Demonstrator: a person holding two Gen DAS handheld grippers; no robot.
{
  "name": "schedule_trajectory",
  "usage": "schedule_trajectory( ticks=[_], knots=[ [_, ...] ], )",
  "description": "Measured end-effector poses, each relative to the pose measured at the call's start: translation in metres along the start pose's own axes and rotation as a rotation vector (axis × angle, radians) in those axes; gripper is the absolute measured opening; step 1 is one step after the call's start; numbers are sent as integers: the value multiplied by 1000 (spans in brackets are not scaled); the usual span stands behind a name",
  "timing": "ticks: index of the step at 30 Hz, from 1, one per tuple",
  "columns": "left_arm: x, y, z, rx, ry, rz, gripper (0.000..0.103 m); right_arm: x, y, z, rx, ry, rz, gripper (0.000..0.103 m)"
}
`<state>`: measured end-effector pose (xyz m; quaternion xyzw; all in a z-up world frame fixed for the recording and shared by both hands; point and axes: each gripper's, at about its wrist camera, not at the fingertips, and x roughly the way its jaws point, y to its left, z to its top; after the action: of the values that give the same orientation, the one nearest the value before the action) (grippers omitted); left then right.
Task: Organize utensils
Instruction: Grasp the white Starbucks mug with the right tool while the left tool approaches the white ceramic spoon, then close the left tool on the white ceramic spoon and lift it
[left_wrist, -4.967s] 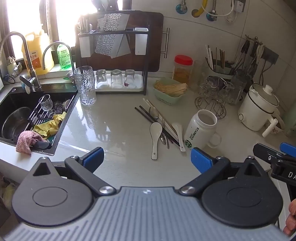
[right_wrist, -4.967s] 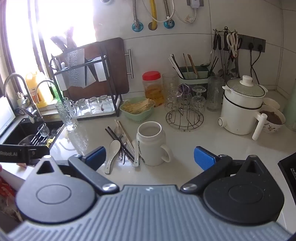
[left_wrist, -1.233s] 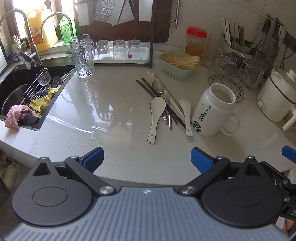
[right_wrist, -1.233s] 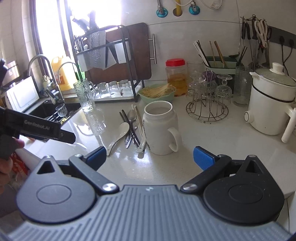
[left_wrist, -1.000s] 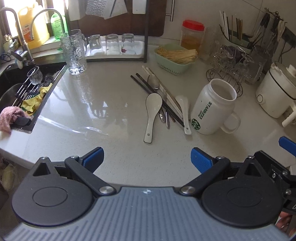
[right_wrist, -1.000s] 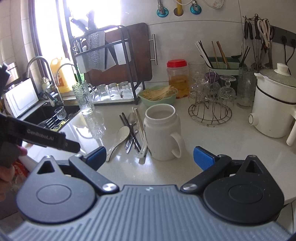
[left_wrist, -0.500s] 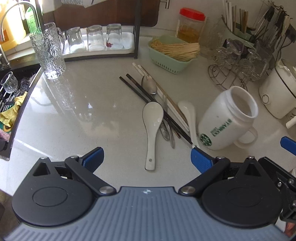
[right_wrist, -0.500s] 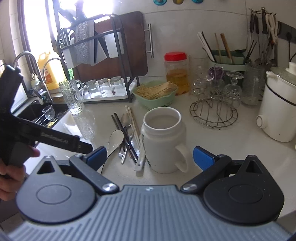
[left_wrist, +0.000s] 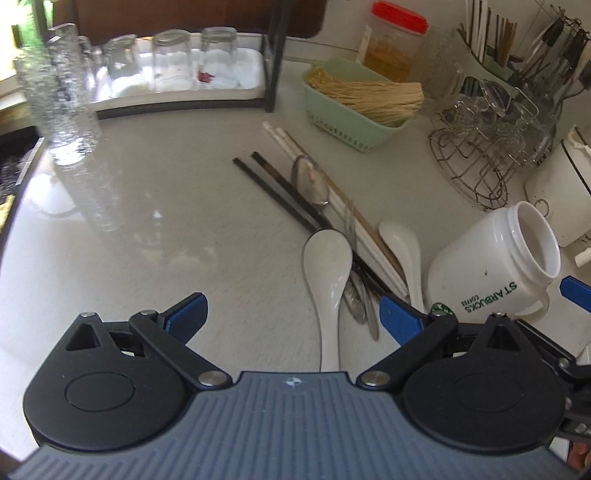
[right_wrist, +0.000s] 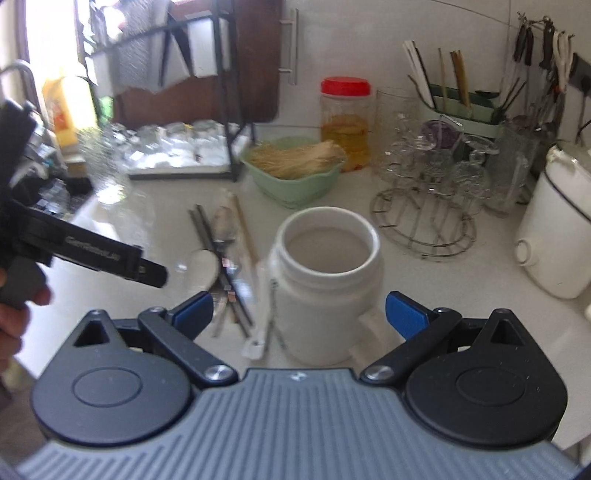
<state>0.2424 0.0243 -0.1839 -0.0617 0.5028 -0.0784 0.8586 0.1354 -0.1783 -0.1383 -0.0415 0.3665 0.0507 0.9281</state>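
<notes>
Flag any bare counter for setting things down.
Free: the counter between the tall glass, the rack tray and the chopsticks. Crowded: spoons against the mug, then the basket and wire stand.

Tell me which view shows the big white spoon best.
The left wrist view: the big white spoon lies sharp and nearly whole between the open left gripper fingers. The right wrist view shows only its blurred bowl, partly hidden.
</notes>
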Motion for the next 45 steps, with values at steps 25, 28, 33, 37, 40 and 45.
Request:
schedule_trajectory(
  ticks=[25, 28, 33, 37, 40, 45],
  knots=[
    [67, -18, 32, 98, 60, -66, 73, 49, 7, 15, 53, 87, -126, 90],
    [69, -22, 34, 118, 48, -55, 67, 49, 8, 16, 57, 95, -128, 90],
    [74, -27, 35, 139, 52, -49, 60, 48, 9, 15, 58, 103, -133, 90],
    [76, -30, 30, 149, 59, -39, 58, 45, 11, 14, 56, 107, -131, 90],
    [75, -33, 28, 163, 50, -21, 51, 44, 11, 13, 58, 105, -132, 90],
    [69, -29, 25, 155, 41, -24, 48, 42, 13, 10, 57, 97, -130, 90]
  ],
)
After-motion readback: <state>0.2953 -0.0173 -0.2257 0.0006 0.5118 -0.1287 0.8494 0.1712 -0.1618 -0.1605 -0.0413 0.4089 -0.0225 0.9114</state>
